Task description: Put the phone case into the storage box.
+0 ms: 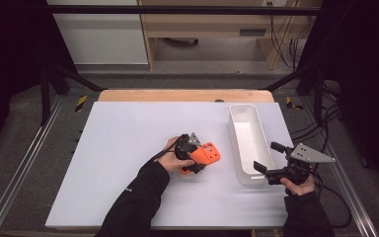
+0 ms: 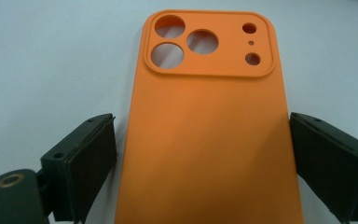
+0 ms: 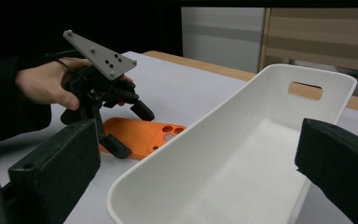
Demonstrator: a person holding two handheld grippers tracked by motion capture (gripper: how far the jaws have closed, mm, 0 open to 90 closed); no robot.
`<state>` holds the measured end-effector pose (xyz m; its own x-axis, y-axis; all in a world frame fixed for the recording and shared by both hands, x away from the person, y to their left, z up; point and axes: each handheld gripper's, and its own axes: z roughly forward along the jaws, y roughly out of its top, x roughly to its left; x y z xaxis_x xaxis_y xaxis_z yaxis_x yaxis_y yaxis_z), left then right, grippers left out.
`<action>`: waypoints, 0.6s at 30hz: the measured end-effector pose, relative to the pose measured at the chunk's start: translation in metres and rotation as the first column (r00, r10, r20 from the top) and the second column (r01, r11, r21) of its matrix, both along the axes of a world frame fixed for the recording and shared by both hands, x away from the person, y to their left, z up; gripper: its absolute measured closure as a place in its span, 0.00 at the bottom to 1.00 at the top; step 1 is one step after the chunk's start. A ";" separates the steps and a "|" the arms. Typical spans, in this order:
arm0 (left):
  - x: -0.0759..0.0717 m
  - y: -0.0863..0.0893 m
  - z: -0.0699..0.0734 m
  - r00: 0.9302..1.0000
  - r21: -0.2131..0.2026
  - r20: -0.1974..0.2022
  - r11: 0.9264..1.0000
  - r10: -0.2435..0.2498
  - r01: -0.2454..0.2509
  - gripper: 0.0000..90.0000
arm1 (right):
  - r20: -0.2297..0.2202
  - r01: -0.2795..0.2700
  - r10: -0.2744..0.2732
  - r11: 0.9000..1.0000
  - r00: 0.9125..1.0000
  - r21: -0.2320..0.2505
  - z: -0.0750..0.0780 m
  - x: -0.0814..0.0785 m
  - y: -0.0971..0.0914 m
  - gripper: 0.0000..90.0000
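Orange phone case [image 2: 209, 135] lying flat, long axis running between left gripper [image 2: 203, 161] jaws, camera cutouts pointing away, jaws straddling it, not yet pressing, right gripper [image 3: 200, 172] gaping wide.

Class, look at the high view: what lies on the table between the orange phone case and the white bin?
Nothing: in the high view, bare white table separates the phone case from the bin.

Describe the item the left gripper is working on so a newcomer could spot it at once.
On the white table mat, look left of the long white bin. The orange phone case lies flat there, between the left gripper jaws. It is the lone orange thing, with round camera holes at one end.
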<state>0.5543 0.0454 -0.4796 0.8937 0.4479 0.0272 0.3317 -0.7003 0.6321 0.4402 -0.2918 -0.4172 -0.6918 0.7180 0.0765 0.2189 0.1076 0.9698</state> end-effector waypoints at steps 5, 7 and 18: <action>0.000 0.001 -0.001 1.000 -0.007 0.005 1.000 -0.007 0.007 0.09 | -0.002 0.001 -0.001 1.000 1.000 0.002 0.000 0.000 0.000 0.00; 0.000 0.001 -0.001 1.000 -0.007 0.005 1.000 -0.008 0.008 0.09 | 0.001 -0.001 0.001 1.000 1.000 -0.001 0.000 0.000 0.000 0.00; -0.002 0.001 0.002 1.000 -0.005 -0.003 1.000 -0.020 0.020 0.17 | 0.001 -0.002 0.002 1.000 1.000 -0.001 0.000 0.000 0.000 0.00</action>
<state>0.5527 0.0460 -0.4775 0.9026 0.4298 0.0227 0.3192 -0.7038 0.6346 0.4399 -0.2920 -0.4169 -0.6933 0.7167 0.0757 0.2181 0.1085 0.9699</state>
